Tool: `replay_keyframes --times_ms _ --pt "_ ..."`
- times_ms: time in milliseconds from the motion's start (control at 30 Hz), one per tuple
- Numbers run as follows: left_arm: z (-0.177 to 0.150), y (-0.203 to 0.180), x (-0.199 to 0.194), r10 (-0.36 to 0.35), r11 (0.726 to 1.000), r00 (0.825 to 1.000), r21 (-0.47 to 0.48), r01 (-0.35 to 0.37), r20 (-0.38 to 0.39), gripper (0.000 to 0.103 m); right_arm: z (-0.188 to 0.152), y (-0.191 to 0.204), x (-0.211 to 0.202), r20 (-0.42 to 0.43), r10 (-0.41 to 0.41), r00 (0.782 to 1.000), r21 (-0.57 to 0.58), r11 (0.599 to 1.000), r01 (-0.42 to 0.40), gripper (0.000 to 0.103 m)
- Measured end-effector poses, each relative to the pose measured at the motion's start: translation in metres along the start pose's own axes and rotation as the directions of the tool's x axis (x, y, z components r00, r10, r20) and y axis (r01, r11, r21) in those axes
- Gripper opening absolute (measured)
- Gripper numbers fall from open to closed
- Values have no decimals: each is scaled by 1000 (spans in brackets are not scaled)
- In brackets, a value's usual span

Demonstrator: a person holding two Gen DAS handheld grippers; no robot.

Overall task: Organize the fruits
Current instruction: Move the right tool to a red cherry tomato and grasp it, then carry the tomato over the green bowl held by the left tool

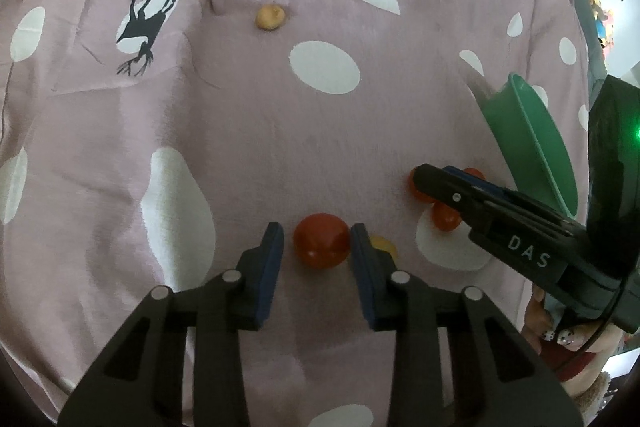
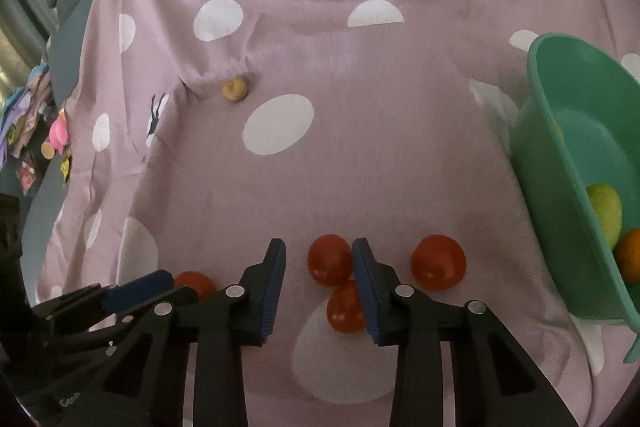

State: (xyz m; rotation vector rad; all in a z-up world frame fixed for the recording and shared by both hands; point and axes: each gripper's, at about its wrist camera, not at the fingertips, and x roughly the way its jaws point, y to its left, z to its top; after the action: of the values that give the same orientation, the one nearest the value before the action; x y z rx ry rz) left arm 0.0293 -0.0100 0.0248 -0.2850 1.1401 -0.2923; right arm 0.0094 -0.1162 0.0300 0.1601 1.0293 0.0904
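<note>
Left gripper (image 1: 317, 239): jaws straddle a red tomato (image 1: 321, 241); right pad touches it, a sliver of cloth shows at the left pad, so not clamped. Tomato near-round, long axis hard to tell. A small yellow fruit (image 1: 385, 245) peeks out at 3 o'clock, behind the right finger.

Right gripper (image 2: 319, 261): jaws apart around two red tomatoes, upper (image 2: 329, 259) and lower (image 2: 345, 307), both against the right pad, clear of the left. Lower one oval, long axis about 12–6.

Third tomato (image 2: 438, 262) at 3 o'clock. Green bowl (image 2: 560, 163), tilted, farther at 2 o'clock. Tan fruit (image 2: 235, 89) at 11 o'clock on the spotted pink cloth (image 2: 360, 147).
</note>
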Motion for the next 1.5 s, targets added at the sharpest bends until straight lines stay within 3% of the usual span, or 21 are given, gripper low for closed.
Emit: replay_keyframes --times_ms 300,767,1067,1200,1500 --pt "-1 -3 8 -26 1000 1000 -3 26 -14 30 -4 7 9 -18 -9 1000 -23 1000 8 30" --pt "-3 -10 8 29 999 999 42 -30 24 29 -4 14 12 -9 -35 999 -81 996 34 26" --pt "-1 -10 2 98 994 993 43 -100 65 29 -2 15 -10 54 20 998 -74 997 -16 26" --pt "0 -14 -10 125 989 985 59 -133 122 29 2 17 -27 117 38 992 -71 997 -30 26" --pt "8 -29 -31 135 985 969 76 -154 207 29 9 5 -57 213 57 975 -29 998 -52 25"
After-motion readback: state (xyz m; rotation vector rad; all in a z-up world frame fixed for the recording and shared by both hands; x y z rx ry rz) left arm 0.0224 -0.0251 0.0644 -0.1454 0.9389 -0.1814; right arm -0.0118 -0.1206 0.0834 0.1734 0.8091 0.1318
